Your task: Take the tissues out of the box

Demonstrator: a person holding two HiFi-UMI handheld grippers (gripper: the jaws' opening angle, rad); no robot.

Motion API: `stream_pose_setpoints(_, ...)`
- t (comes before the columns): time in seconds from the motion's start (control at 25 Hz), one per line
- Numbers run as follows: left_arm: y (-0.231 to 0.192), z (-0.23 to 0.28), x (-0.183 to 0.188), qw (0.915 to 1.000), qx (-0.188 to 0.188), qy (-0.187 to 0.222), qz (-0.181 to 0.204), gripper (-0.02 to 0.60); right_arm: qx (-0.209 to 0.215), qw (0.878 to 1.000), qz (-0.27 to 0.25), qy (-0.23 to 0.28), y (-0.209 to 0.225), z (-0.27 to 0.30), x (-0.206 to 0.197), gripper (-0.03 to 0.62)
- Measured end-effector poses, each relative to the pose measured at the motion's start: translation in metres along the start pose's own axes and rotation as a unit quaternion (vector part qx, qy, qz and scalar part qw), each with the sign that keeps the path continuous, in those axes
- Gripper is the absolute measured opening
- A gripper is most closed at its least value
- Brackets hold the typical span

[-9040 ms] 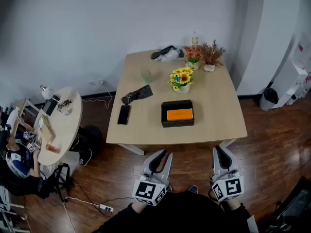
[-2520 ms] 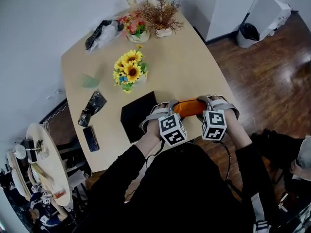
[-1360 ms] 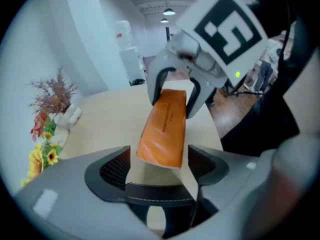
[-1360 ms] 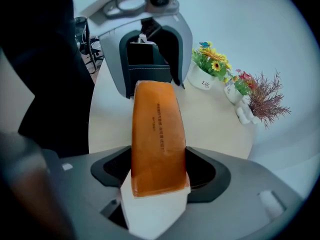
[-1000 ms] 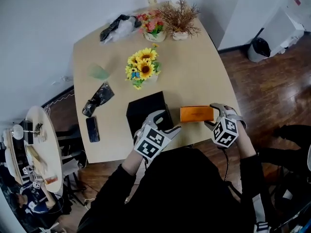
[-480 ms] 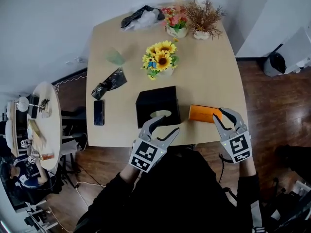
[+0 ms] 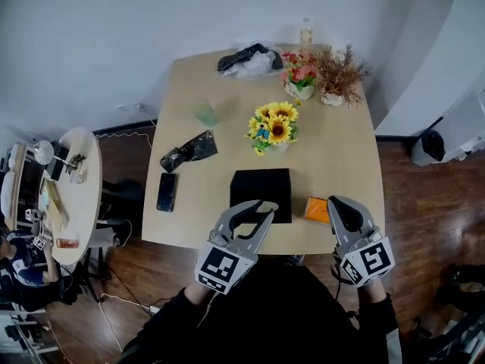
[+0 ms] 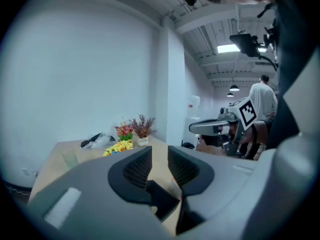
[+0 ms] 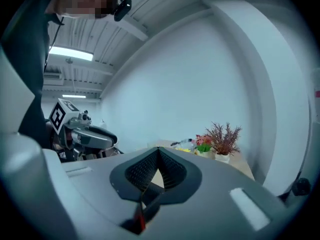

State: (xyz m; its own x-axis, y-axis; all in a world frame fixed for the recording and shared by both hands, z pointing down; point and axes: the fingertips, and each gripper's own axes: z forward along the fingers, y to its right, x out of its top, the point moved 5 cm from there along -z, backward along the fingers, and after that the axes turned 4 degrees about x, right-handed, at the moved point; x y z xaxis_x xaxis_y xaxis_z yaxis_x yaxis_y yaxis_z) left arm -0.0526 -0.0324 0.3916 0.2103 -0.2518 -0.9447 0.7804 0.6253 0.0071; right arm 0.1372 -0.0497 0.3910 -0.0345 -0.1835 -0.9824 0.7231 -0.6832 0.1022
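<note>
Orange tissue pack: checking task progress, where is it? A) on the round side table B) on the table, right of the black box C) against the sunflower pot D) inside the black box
B: the orange tissue pack lies on the light wooden table, just right of the black box.

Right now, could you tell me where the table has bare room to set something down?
Widest bare patch: the light wooden table's right side, between the yellow sunflower pot and the orange pack. A smaller one lies between the black phone and the square black box. The far edge is crowded.
</note>
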Motion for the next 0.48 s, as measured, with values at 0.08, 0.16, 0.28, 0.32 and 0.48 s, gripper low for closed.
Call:
stream_pose_setpoints(0.08, -0.005, -0.006, 0.011, 0.9995, 0.010, 0.030, 0.002, 0.052, 0.011, 1.000, -0.001, 0.021, -0.014, 0.011, 0.014, 0.000)
stream_pose_setpoints(0.16, -0.009, -0.013, 0.019, 0.9978, 0.025, 0.061, 0.008, 0.023, 0.015, 0.999, -0.010, 0.036, -0.027, 0.021, 0.024, 0.000)
stream_pose_setpoints(0.28, -0.018, -0.025, 0.027, 0.9928, 0.058, 0.105, 0.008, 0.002, 0.011, 0.998, -0.022, 0.056, -0.040, 0.034, 0.039, 0.000)
stream_pose_setpoints(0.32, -0.022, -0.027, 0.028, 0.9914, 0.065, 0.113, -0.002, 0.002, 0.012, 0.998, -0.027, 0.060, -0.044, 0.037, 0.043, 0.000)
stream_pose_setpoints(0.48, -0.037, -0.031, 0.027, 0.9896, 0.070, 0.121, -0.034, 0.002, 0.022, 0.997, -0.037, 0.069, -0.058, 0.050, 0.051, 0.000)
